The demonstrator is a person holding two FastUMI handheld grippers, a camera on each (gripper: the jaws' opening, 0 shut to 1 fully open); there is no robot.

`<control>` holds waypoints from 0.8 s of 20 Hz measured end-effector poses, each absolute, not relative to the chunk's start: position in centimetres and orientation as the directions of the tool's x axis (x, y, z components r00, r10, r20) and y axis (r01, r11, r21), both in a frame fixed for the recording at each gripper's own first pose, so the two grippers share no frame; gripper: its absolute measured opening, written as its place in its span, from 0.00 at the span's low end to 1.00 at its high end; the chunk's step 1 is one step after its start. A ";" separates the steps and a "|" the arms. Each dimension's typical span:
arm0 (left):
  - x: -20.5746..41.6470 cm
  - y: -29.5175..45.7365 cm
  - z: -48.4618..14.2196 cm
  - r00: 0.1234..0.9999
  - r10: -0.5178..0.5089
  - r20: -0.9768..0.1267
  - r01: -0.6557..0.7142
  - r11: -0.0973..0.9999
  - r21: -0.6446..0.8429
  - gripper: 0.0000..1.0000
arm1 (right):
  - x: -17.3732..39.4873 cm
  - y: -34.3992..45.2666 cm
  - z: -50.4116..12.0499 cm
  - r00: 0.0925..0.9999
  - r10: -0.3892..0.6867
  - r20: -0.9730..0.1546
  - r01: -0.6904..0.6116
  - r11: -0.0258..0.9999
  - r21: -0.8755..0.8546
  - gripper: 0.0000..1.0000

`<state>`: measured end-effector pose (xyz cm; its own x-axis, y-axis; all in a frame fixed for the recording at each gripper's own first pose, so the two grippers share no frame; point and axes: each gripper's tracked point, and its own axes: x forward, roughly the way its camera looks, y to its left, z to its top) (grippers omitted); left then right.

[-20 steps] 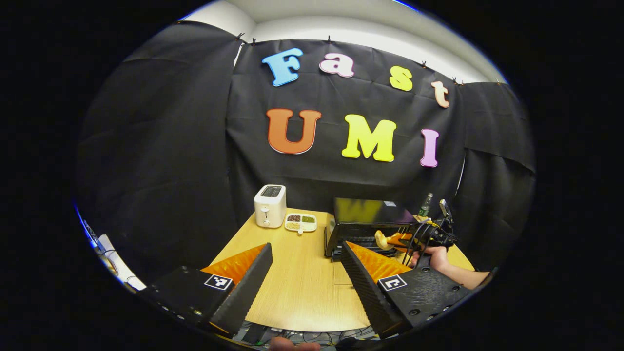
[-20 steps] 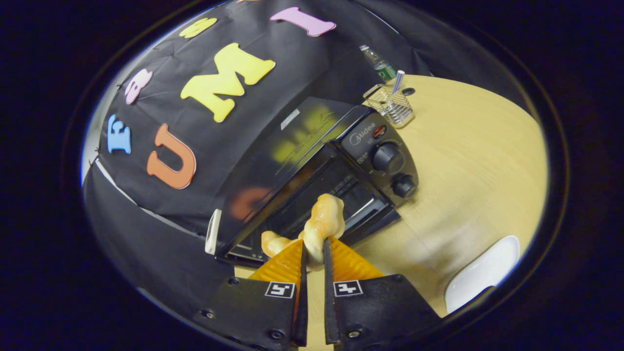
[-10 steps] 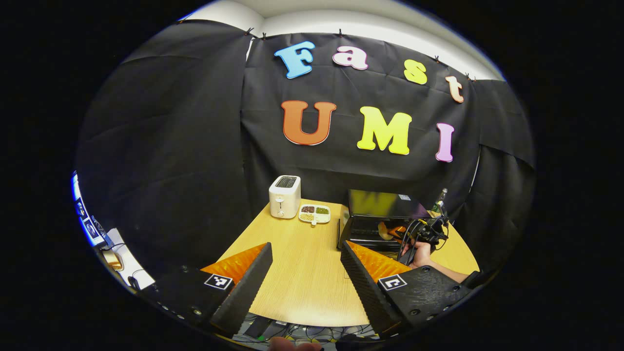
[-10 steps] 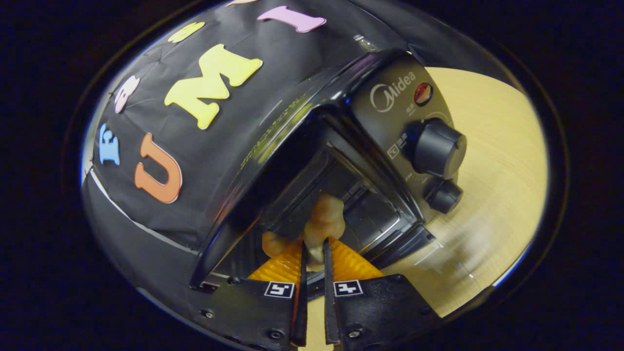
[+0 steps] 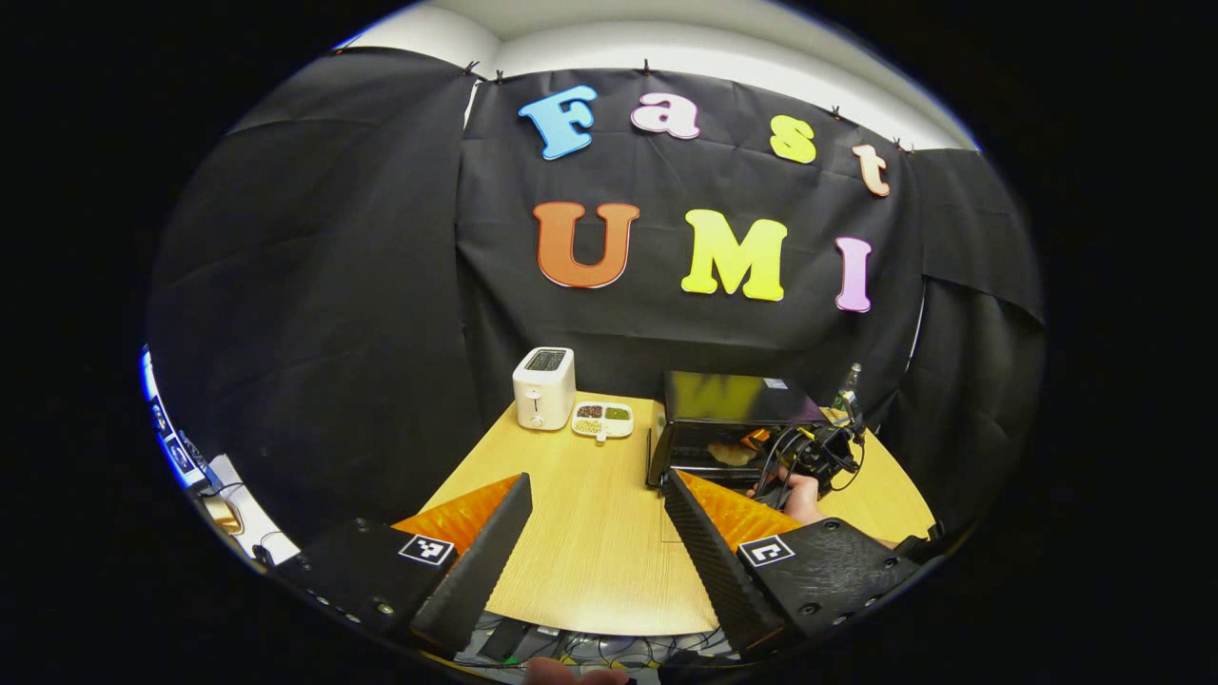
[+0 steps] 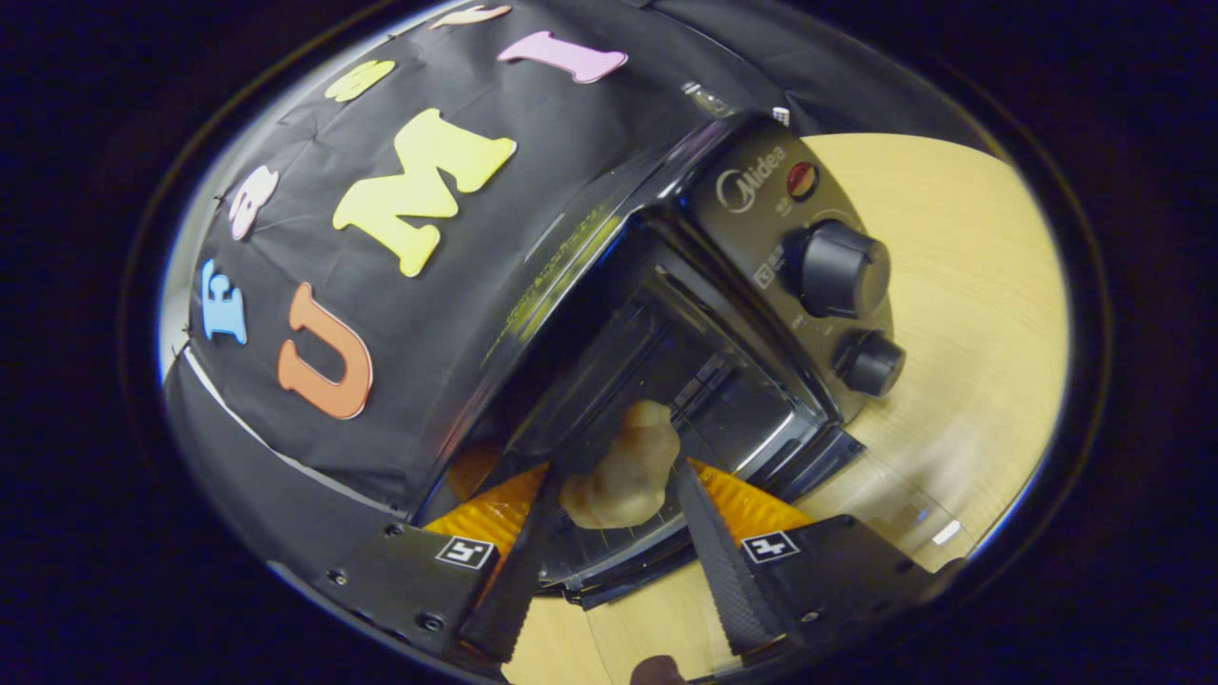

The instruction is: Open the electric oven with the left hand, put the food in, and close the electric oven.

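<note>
Inside the open mouth of the black electric oven (image 6: 666,314) lies the pale, knobbly piece of bread-like food (image 6: 623,471), resting on the wire rack between the spread fingers of our right gripper (image 6: 609,561), which no longer pinch it; we judge the jaws stand apart so the food sits on the rack by its own weight and the tool can be drawn out without dragging it. In the left gripper view our left gripper (image 5: 595,547) hangs low at about six o'clock with its fingers wide apart and nothing between them, well back from the oven (image 5: 728,419), which sits at roughly four o'clock of that view; we take it that it waits there because the door, folded down toward us, is its job to shut. A hand (image 5: 799,495) holds the right tool at the oven front. On the light wooden round-edged table (image 5: 590,533) stand a white toaster (image 5: 543,387) and, just beside it, a small white divided dish of grains (image 5: 602,420). Black cloth walls the booth.
</note>
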<state>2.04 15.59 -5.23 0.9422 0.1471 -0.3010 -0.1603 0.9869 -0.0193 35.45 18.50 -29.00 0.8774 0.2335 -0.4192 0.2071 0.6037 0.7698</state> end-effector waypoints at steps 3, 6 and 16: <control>1.9 15.0 -5.5 0.948 0.120 -0.295 -0.136 0.990 -0.036 0.93 | 32.6 18.1 -28.9 0.866 0.239 -0.440 0.218 0.611 0.761 0.82; 2.3 13.9 -6.3 0.949 0.084 -0.304 -0.102 0.994 -0.045 0.93 | 28.5 17.5 -27.5 0.861 0.248 -0.443 0.184 0.661 0.728 0.87; 6.1 8.3 -14.2 0.940 -0.077 -0.333 0.056 0.996 -0.071 0.93 | 14.4 10.1 -20.9 0.877 0.161 -0.452 0.046 0.909 0.414 0.94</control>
